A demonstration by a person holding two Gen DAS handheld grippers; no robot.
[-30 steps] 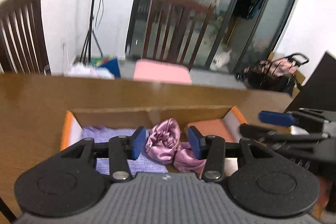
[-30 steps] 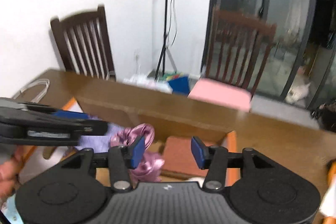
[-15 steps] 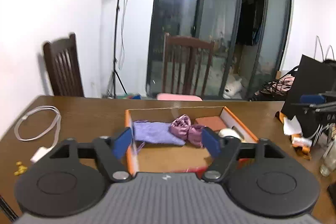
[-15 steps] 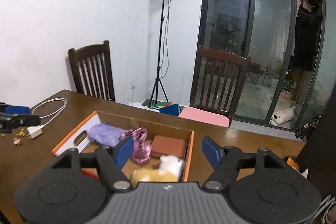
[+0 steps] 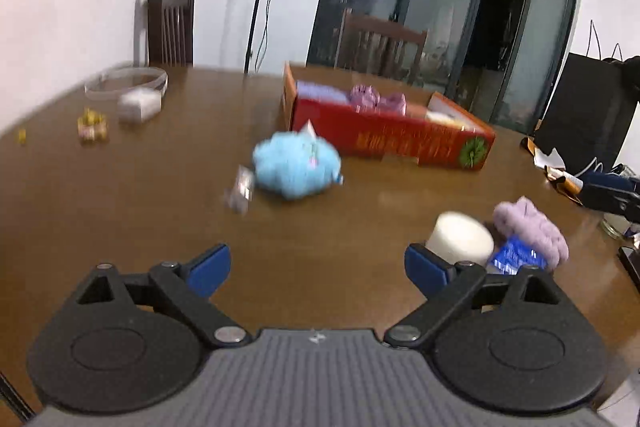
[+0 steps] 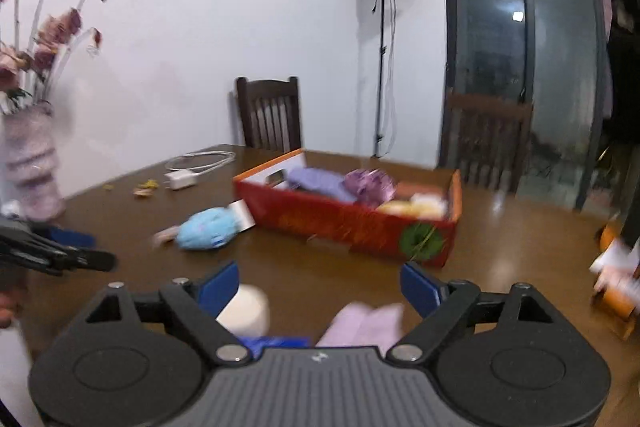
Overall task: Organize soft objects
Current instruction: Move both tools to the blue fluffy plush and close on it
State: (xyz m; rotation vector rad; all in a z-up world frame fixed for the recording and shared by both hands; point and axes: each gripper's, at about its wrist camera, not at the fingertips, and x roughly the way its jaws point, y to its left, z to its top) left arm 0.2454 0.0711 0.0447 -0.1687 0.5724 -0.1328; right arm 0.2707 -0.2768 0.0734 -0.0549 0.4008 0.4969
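No legible txt: gold print on red box [image 5: 394, 139] side too blurred; blue packet [image 5: 516, 257] marks unreadable too.

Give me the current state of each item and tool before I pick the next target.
Left tool: opening, nothing between its pads.
Right tool: opening, nothing gripped.
Red box: open-topped, partly filled with soft items.
Blue plush: loose on table, outside box.
Lilac knit: loose on table.
White roll: on table, unpacked.

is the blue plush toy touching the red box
Apart. In the left wrist view, bare table shows between the blue plush toy and the red box.
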